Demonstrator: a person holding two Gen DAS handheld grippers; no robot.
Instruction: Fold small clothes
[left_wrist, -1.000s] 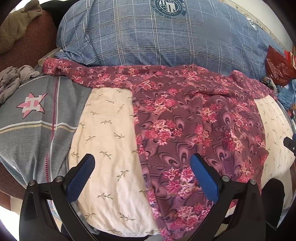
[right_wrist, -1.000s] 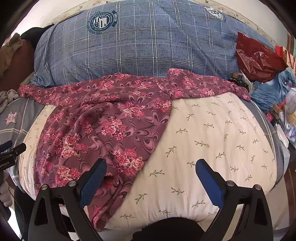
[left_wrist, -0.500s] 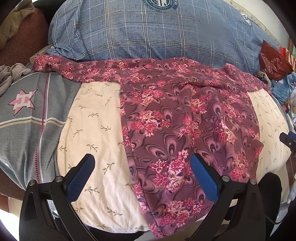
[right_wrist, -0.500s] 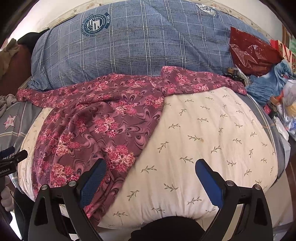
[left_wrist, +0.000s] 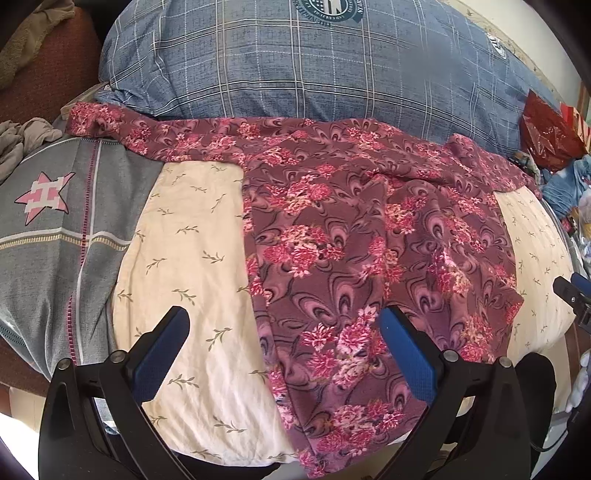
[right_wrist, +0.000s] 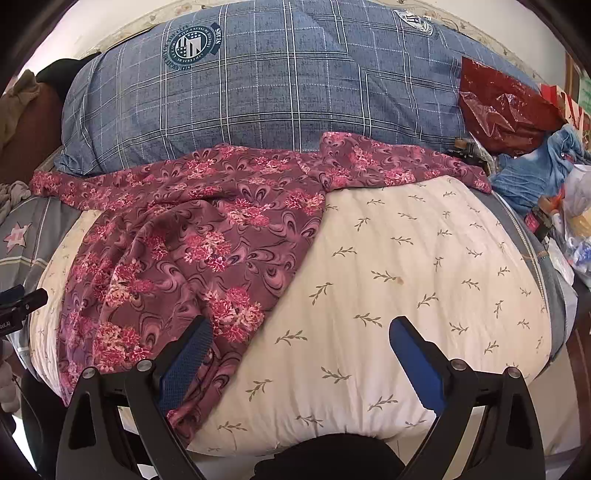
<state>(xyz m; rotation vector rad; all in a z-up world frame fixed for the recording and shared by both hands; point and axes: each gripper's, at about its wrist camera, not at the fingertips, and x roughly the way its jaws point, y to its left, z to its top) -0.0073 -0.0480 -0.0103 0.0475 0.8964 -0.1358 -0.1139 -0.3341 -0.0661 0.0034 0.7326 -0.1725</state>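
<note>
Since a second ago, both views have been drawn back slightly from the floral garment (left_wrist: 354, 258), spread flat on the cream sheet (left_wrist: 184, 258). The left gripper (left_wrist: 284, 354) and right gripper (right_wrist: 301, 358) are held wide, empty.

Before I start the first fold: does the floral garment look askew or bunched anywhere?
Yes. The floral garment lies crooked on the cream cushion, wrinkled through its middle, its hem spilling over the near edge. Both the left gripper and right gripper are open, holding nothing.
</note>
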